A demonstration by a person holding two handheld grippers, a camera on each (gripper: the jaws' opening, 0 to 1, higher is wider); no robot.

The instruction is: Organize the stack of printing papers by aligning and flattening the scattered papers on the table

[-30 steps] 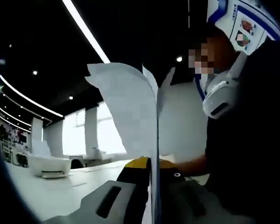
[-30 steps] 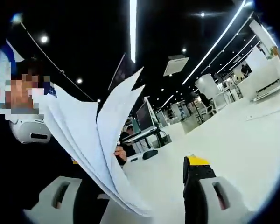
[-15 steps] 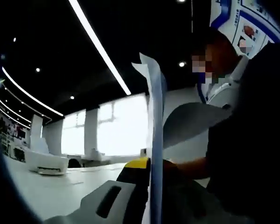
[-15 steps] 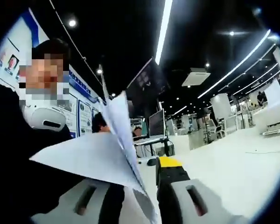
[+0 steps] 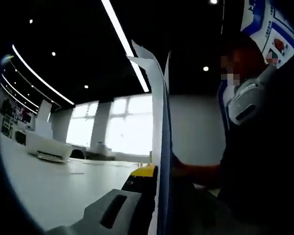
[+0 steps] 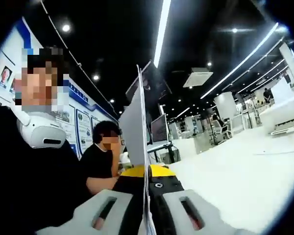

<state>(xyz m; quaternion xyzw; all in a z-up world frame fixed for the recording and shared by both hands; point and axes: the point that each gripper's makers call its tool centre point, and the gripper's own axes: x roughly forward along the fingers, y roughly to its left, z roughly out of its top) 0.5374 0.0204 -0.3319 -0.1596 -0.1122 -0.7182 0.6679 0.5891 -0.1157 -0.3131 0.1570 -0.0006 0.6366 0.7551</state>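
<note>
In the left gripper view the left gripper (image 5: 159,196) has its jaws closed on the papers (image 5: 159,127), which rise edge-on from between them as a thin upright sheaf, its top corners slightly splayed against the dark ceiling. The near jaw shows pale grey with a dark slot, and a yellow tip sits just beside the sheaf; the far jaw lies in shadow behind the sheets. A white table (image 5: 49,186) spreads to the left, with a white printer (image 5: 48,148) (or a box of that shape) standing well back on it, near bright windows. To the right, close against the sheaf, is the person (image 5: 264,161) in dark clothes with white headphones (image 5: 245,100) around the neck. In the right gripper view the right gripper (image 6: 148,193) is likewise clamped on the papers (image 6: 136,129), both pale jaws pressed to the sheaf, which stands upright and nearly flat, seen from its edge. The holder (image 6: 24,171) is at the left, and another seated person (image 6: 100,164) in black sits behind, beside a monitor (image 6: 159,128). The table (image 6: 245,171) runs off to the right.
</note>
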